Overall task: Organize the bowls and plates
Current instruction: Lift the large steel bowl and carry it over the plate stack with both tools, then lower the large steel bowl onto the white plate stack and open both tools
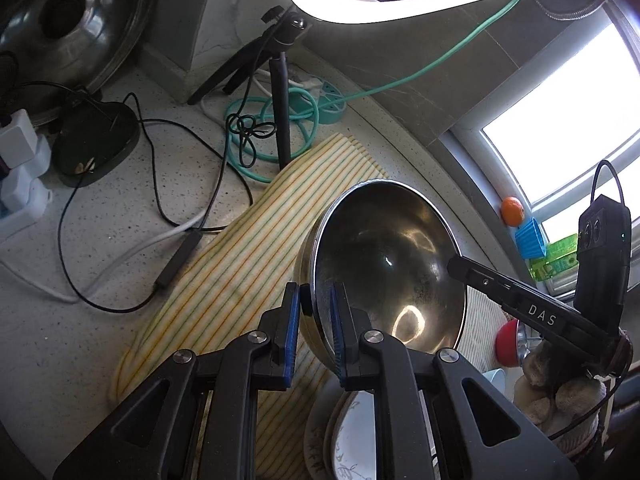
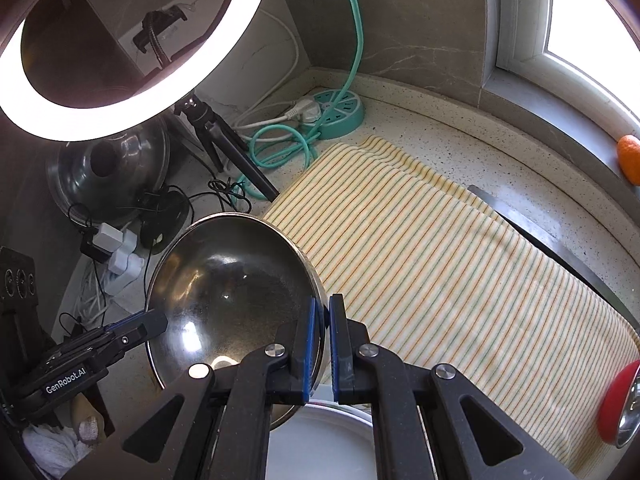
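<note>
Steel bowl [image 1: 384, 264] hangs pinched between both tongs [image 1: 316, 312] [image 2: 323, 332].

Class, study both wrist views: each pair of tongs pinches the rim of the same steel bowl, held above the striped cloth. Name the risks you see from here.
1. The steel bowl is smooth, and the left tongs and right tongs grip only its thin rim on opposite sides; it could slip or swing if one releases early.
2. White plates lie directly beneath; a dropped bowl might chip them.
3. The ring-light tripod and teal cable sit beside the striped cloth; a wide swing may snag them.
</note>
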The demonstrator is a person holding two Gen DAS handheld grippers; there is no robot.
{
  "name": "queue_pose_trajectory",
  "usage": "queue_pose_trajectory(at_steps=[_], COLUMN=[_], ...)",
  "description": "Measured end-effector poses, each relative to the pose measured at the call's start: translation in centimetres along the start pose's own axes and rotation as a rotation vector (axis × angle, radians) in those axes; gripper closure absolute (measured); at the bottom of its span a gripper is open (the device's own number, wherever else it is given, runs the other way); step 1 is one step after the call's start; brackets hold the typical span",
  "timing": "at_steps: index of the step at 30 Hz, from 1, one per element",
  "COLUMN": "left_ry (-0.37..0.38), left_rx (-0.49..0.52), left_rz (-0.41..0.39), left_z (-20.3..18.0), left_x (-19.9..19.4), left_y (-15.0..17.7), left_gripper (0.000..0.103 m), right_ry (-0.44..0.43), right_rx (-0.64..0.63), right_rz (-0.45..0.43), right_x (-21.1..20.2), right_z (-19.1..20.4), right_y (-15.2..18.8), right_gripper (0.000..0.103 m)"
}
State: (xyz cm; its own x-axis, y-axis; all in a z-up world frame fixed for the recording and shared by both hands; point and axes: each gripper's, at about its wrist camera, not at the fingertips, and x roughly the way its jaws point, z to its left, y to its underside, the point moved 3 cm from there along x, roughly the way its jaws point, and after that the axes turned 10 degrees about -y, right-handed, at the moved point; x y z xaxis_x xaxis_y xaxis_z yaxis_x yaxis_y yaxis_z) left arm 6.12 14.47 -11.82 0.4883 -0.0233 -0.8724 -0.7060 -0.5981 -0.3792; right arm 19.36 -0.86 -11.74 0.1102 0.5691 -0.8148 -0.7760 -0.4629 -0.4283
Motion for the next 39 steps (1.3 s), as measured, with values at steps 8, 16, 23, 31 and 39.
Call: queue_pose_trajectory(at_steps=[8, 16, 23, 31, 39], left_ry=[-0.015, -0.03, -0.043, -0.054, -0.05], left_rx=[-0.047, -0.084, -0.105, -0.126, -0.132], left_rz=[0.015, 0.037, 0.05, 0.066, 0.068], left_z=[3.0, 5.2, 6.4, 7.2, 7.3], left_x=[-0.5, -0.6, -0.6, -0.2, -0.1], left_y=[1.3, 2.5, 3.1, 3.6, 3.7], left_gripper=[0.09, 0.09, 0.09, 0.09, 0.09], right_ry=[-0.028, -0.049, -0.057, -0.063, -0.057], right_rx=[-0.011, -0.008, -0.014, -0.013, -0.019], right_rz=[0.04, 0.083, 0.109, 0.142, 0.15], right_x=[2.2, 4.1, 5.2, 6.5, 7.1], right_z=[2.4, 3.3, 4.1, 4.4, 4.4], right_y=[1.0, 2.4, 2.8, 3.1, 2.8], right_gripper=[0.097, 0.097, 0.097, 0.097, 0.097])
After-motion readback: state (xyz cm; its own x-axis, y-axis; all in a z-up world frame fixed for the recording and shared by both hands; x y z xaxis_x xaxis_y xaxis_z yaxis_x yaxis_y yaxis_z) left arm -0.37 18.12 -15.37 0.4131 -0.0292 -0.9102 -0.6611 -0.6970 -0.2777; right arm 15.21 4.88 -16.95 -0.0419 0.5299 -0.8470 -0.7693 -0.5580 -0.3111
